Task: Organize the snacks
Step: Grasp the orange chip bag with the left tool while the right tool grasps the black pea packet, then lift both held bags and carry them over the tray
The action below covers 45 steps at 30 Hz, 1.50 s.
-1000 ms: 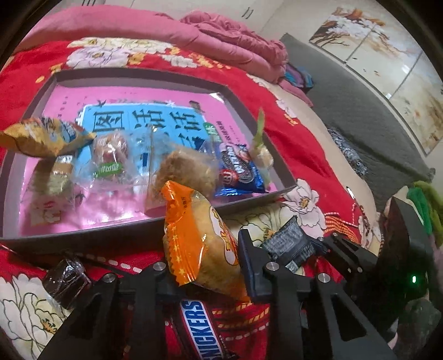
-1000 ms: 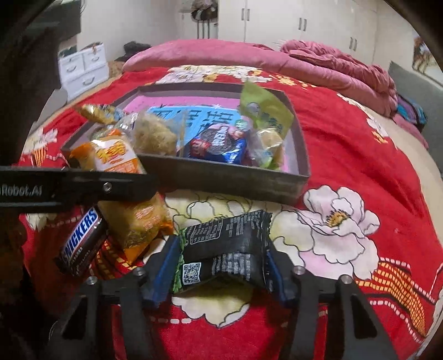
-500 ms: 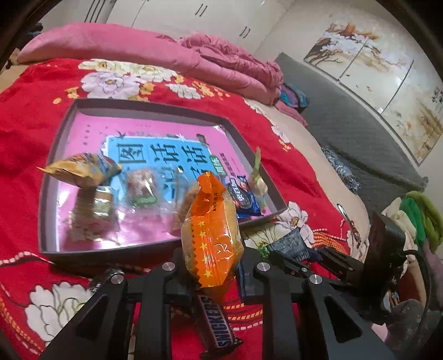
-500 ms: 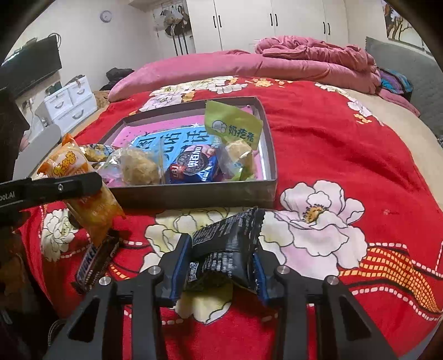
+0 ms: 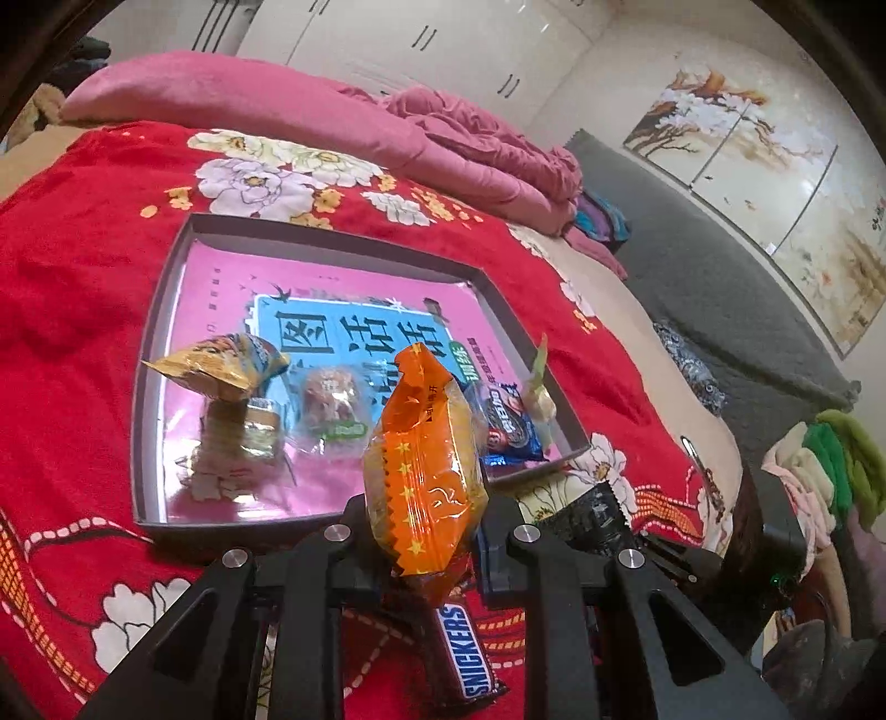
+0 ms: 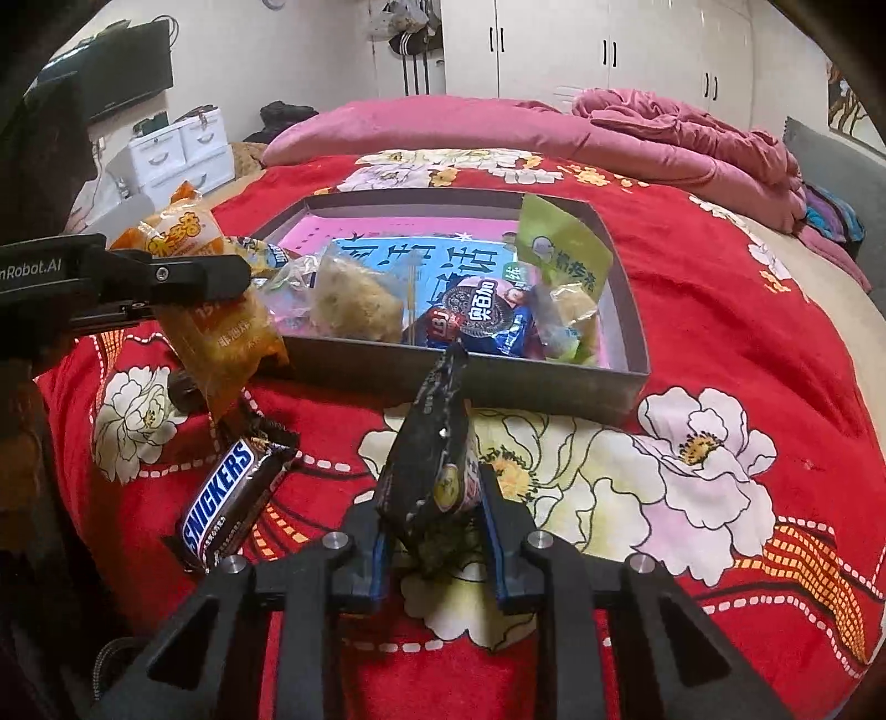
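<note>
Both grippers clamped on snacks — lifted off the bed

The left gripper (image 5: 426, 531) has raised its orange packet (image 5: 423, 459); the right gripper's (image 6: 434, 540) jaws have just closed, pinching the black packet (image 6: 434, 448) upright. A Snickers bar (image 6: 227, 498) lies on the red floral bedspread (image 6: 720, 332) before the grey tray (image 6: 554, 385) — white wardrobes behind.

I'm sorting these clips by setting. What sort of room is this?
Most likely a bedroom: the snack box sits on a bed with a red floral bedspread, a pink quilt lies beyond it, and white wardrobe doors line the far wall.
</note>
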{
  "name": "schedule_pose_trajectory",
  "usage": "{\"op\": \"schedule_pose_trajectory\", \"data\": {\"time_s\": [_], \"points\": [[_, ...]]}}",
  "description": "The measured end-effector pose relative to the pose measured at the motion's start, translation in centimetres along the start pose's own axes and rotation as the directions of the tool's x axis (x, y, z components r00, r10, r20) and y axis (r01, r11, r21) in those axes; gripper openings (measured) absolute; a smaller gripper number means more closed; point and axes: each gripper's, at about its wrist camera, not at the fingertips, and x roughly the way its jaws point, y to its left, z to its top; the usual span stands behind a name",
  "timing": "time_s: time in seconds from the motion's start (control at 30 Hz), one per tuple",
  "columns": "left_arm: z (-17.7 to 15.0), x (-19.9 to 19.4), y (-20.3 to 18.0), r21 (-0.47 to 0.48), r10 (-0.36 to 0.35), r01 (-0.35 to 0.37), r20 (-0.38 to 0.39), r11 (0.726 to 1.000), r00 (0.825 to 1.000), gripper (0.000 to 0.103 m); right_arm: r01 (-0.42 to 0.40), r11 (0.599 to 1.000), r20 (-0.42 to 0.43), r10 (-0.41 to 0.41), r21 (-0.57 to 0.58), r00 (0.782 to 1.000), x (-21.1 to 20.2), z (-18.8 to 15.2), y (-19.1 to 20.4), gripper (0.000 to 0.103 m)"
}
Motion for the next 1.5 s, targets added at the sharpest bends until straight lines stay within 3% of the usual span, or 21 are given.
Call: {"op": "schedule_pose_trajectory", "data": {"time_s": [0.27,0.63,1.1,1.5], "points": [[1.0,-1.3,1.4,-0.039,0.002,0.000,0.056,0.999,0.998,0.023,-0.059,0.991,0.061,0.052,0.117,0.997,-1.5,0.7,-2.0,0.025],[2.6,-2.7,4.4,-0.112,0.042,-0.029,0.123,0.993,0.992,0.023,-0.080,0.983,0.115,0.061,0.167,0.991,-2.6,2.1,-3.0,0.023],[2.6,-1.5,4.6,-0.093,0.076,-0.066,0.114,0.993,0.991,0.023,-0.079,0.969,0.187,0.035,0.232,0.982,-3.2,4.5,-4.7,0.023],[2.4,-0.4,4.3,-0.066,0.098,-0.092,0.096,0.994,0.990,0.024,-0.031,0.973,0.178,-0.011,0.228,0.984,-1.6,6.1,-5.1,0.023]]}}
